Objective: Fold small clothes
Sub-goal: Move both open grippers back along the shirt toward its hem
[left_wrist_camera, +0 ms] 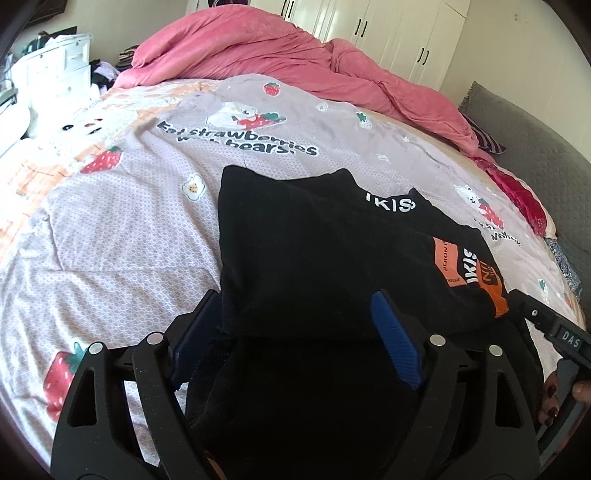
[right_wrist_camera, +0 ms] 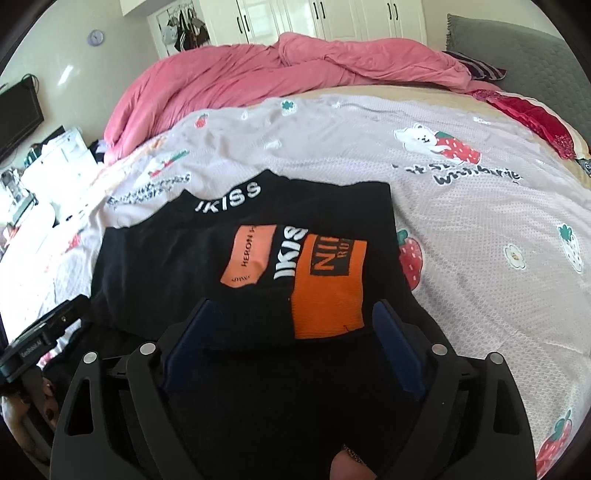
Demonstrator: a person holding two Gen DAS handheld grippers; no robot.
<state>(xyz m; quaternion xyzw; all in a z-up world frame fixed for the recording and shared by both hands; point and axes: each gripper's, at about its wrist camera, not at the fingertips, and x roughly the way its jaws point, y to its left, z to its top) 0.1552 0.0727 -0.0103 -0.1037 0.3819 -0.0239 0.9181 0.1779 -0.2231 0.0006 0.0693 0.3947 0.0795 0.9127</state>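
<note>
A folded black garment (left_wrist_camera: 314,240) with orange patches and white "IKISS" lettering lies on the strawberry-print bedsheet (left_wrist_camera: 122,221). My left gripper (left_wrist_camera: 295,297) stands open at its near left edge. The blue pads (left_wrist_camera: 397,343) are wide apart, with the cloth's hem lying loose between them. In the right wrist view the same garment (right_wrist_camera: 166,266) shows its orange patch (right_wrist_camera: 327,295). My right gripper (right_wrist_camera: 294,306) is open over the near right edge, pads on either side of that patch and not pinching it. Each gripper's body appears at the edge of the other's view.
A crumpled pink duvet (left_wrist_camera: 280,55) fills the far side of the bed. A grey padded headboard (left_wrist_camera: 535,147) and red cloth (left_wrist_camera: 517,192) lie to the right. White wardrobes (left_wrist_camera: 369,26) stand behind, white drawers with clutter (left_wrist_camera: 55,70) at left. A hand (left_wrist_camera: 557,398) holds the right gripper.
</note>
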